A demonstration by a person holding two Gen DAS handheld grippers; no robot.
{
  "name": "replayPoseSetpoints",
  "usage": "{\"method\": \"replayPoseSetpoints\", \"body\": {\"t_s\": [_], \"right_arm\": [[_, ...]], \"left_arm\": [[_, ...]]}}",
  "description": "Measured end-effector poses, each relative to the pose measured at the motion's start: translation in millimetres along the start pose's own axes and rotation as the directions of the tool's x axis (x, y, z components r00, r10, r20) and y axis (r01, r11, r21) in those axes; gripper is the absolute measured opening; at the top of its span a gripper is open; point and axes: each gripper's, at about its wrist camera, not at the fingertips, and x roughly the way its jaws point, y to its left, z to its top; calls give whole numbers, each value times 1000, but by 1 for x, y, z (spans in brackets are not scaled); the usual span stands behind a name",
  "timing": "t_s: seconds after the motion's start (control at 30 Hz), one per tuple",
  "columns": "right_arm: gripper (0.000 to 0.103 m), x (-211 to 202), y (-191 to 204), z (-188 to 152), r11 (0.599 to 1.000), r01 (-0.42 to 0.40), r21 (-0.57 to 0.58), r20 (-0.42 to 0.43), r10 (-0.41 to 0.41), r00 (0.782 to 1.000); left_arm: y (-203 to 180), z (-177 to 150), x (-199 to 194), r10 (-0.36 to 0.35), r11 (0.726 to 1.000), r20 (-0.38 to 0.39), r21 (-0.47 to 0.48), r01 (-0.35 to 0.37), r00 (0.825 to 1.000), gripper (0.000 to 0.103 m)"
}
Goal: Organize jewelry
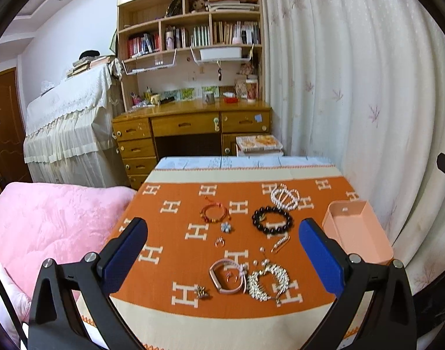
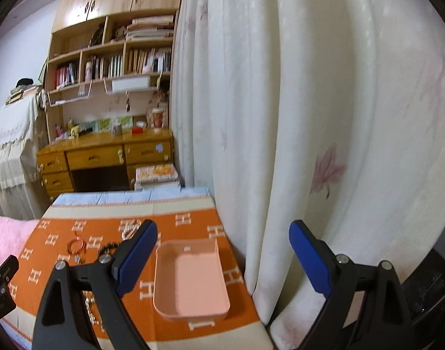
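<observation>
Jewelry lies scattered on an orange H-pattern cloth [image 1: 175, 233]: a black bead bracelet [image 1: 272, 218], a pearl bracelet [image 1: 284, 197], a red cord bracelet [image 1: 213, 213], a pink band [image 1: 226, 275], a silver chain heap [image 1: 269, 281], small rings and a blue flower clip [image 1: 226, 227]. An empty pink tray [image 1: 357, 230] sits at the cloth's right edge; it also shows in the right wrist view [image 2: 190, 280]. My left gripper [image 1: 222, 256] is open above the jewelry. My right gripper [image 2: 222, 256] is open above the tray, empty.
A white curtain [image 2: 310, 116] hangs close along the table's right side. A pink quilt [image 1: 47, 224] lies left of the table. A wooden desk [image 1: 190, 125] and bookshelf stand behind.
</observation>
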Motion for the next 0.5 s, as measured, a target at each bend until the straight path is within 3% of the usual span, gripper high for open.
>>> {"method": "replayPoseSetpoints", "body": {"t_s": [0.3,0.5], "right_arm": [[92,-33,1,37,1000,-3,0,115,3,993],[92,-67,3,76,1000,-23,-8,224,24,974]], "left_arm": [[7,54,-21,4,1000,53,5,-4,999,102],[24,87,-37,18,1000,66,8,-19,998,102]]}}
